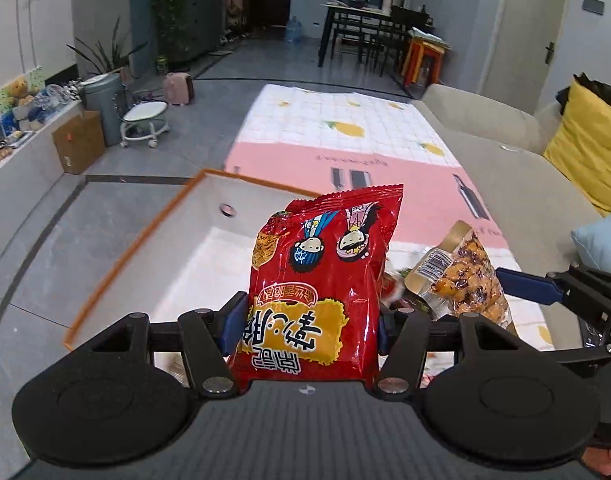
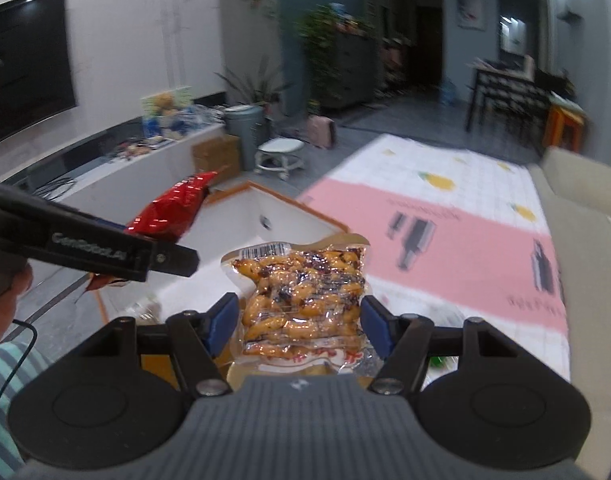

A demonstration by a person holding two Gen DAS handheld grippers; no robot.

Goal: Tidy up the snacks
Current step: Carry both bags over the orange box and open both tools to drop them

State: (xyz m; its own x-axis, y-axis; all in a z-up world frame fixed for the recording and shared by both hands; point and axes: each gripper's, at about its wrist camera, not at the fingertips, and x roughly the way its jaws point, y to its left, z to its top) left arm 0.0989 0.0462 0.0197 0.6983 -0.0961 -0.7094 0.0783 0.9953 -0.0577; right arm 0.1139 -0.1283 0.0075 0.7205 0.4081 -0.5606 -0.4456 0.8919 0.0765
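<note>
My left gripper (image 1: 307, 330) is shut on a red snack bag (image 1: 321, 280) printed with cartoon figures, held upright above a white storage box with an orange rim (image 1: 145, 236). My right gripper (image 2: 299, 322) is shut on a clear vacuum pack of yellow-brown snacks (image 2: 303, 300). That pack (image 1: 465, 276) and the right gripper's blue pad (image 1: 525, 284) show at the right of the left wrist view. In the right wrist view the red bag (image 2: 173, 212) and the left gripper's black finger (image 2: 105, 248) cross the left side, over the box (image 2: 249, 216).
A pink and white lemon-print cloth (image 1: 345, 136) covers the surface beyond the box. A beige sofa (image 1: 505, 148) with a yellow cushion (image 1: 585, 148) lies right. A cardboard carton (image 1: 79, 140), grey bin (image 1: 105, 104) and white stool (image 1: 145, 120) stand on the floor at left.
</note>
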